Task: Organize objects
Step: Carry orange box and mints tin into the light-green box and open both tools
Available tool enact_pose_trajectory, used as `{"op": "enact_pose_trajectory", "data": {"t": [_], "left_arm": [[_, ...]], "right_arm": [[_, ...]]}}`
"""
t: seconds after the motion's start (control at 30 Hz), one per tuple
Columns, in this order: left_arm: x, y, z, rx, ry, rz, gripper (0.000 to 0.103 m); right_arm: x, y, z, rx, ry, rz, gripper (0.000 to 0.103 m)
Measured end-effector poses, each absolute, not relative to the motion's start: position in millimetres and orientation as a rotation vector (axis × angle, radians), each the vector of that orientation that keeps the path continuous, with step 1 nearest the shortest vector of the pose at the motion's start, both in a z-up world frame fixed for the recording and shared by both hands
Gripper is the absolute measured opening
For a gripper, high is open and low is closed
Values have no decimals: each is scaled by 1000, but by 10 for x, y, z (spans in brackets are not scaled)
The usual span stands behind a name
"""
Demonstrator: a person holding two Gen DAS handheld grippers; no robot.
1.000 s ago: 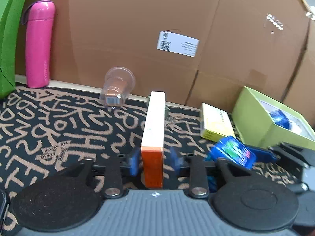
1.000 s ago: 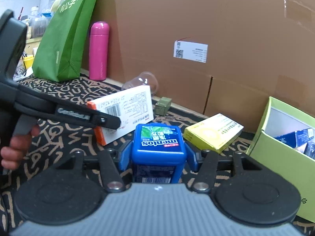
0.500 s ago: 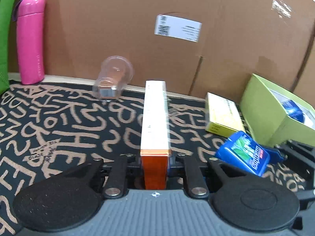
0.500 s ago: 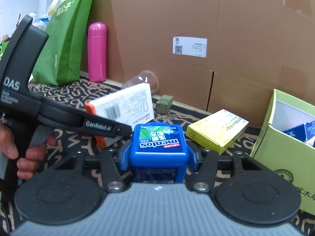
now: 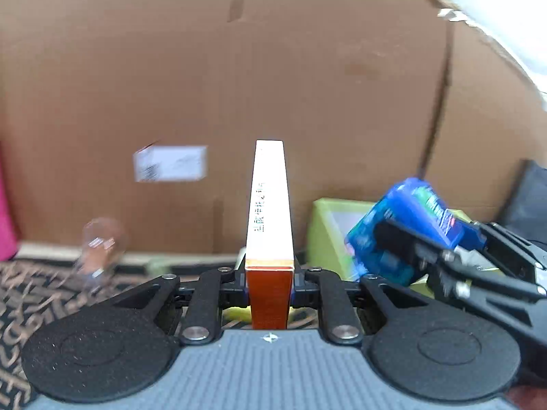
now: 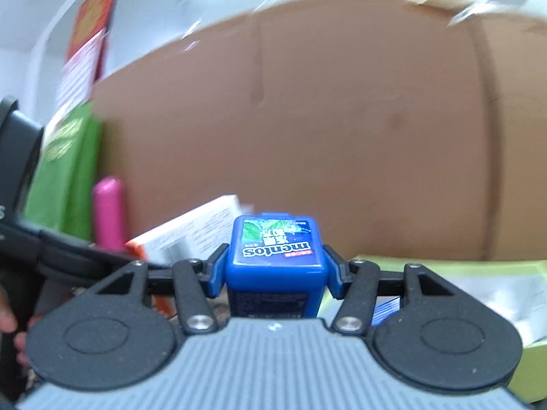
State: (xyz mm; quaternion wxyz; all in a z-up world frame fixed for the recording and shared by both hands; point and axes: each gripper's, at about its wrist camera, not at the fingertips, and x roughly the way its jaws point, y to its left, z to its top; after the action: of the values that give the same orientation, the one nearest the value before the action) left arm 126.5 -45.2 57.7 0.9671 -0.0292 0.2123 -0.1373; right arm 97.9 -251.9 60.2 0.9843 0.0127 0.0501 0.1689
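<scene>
Both views are smeared by motion blur, so small print and far items are hard to read. In the left wrist view the clear cup (image 5: 99, 249) at far left is only a ghostly shape on the patterned mat (image 5: 30, 294), the pink bottle (image 5: 5, 218) is cut off by the left edge, and the white label (image 5: 170, 163) on the cardboard wall (image 5: 307, 85) is unreadable. The green box (image 5: 324, 229) is largely hidden behind the held items; what lies inside it cannot be made out in that view.

The left hand-held gripper (image 5: 270, 282) is clenched on the orange-and-white carton (image 5: 270, 222), held edge-on and upright, off the mat. The right hand-held gripper (image 6: 275, 275) grasps the blue Mentos tub (image 6: 276, 256), label upside down, raised in front of the near rim of the green box at right. In the right wrist view the carton sits to the left, partly covered by the left tool's black body, with the green bag (image 6: 65, 177) and pink bottle behind it against the wall
</scene>
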Motion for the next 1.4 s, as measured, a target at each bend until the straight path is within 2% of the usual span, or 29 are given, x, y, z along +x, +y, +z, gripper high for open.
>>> {"op": "enact_pose_trajectory", "data": {"t": [0.2,0.53,0.57,0.6,0.63,0.67,0.77,0.83,0.9,0.93,0.97,1.03,1.17,1.27,1.3,1.33,1.37,1.4], "left_arm": [[1505,-1075,691,-27,411,-352,18],[1826,-1976,599,0,444,-528,19],[1874,-2021,547,7,458,-540,25],[1924,-2035,488,4,488,-529,48],[1960,-2017,446,-13,513,-495,62],[1965,-1960,417,-46,508,-467,75],[1913,-1757,422,-129,466,-479,77],[1921,-1666,451,-152,460,-460,79],[1883,-1625,465,-150,447,-442,84],[1868,-1610,467,-146,439,-439,84],[1845,-1635,462,-142,430,-437,86],[1837,-1584,455,-138,420,-428,88],[1823,-1544,440,-140,421,-429,91],[1757,-1412,466,-175,419,-417,91],[1680,-1349,509,-188,408,-413,93],[1616,-1267,523,-198,387,-409,95],[1574,-1178,530,-206,367,-400,99],[1515,-1081,535,-215,350,-383,101]], "right_arm": [[1037,-3154,628,72,25,-6,55],[1291,-3891,367,186,104,-217,56],[1386,-3900,316,176,163,-207,63],[1490,-3913,263,169,225,-208,68],[1544,-3917,217,166,265,-226,77],[1554,-3922,208,159,281,-251,78],[1402,-3969,317,154,198,-325,83],[1290,-3997,378,197,139,-336,82],[1220,-4022,404,231,99,-325,70],[1217,-4033,406,237,99,-310,56],[1221,-4043,395,244,111,-289,50],[1258,-4067,404,247,151,-256,47],[1510,-4073,249,198,284,-262,47],[1538,-4084,224,188,293,-278,50],[1480,-4061,268,190,259,-275,55],[1405,-4045,316,196,213,-265,71],[1342,-4027,360,202,172,-254,80],[1290,-3993,392,203,141,-239,82]]}}
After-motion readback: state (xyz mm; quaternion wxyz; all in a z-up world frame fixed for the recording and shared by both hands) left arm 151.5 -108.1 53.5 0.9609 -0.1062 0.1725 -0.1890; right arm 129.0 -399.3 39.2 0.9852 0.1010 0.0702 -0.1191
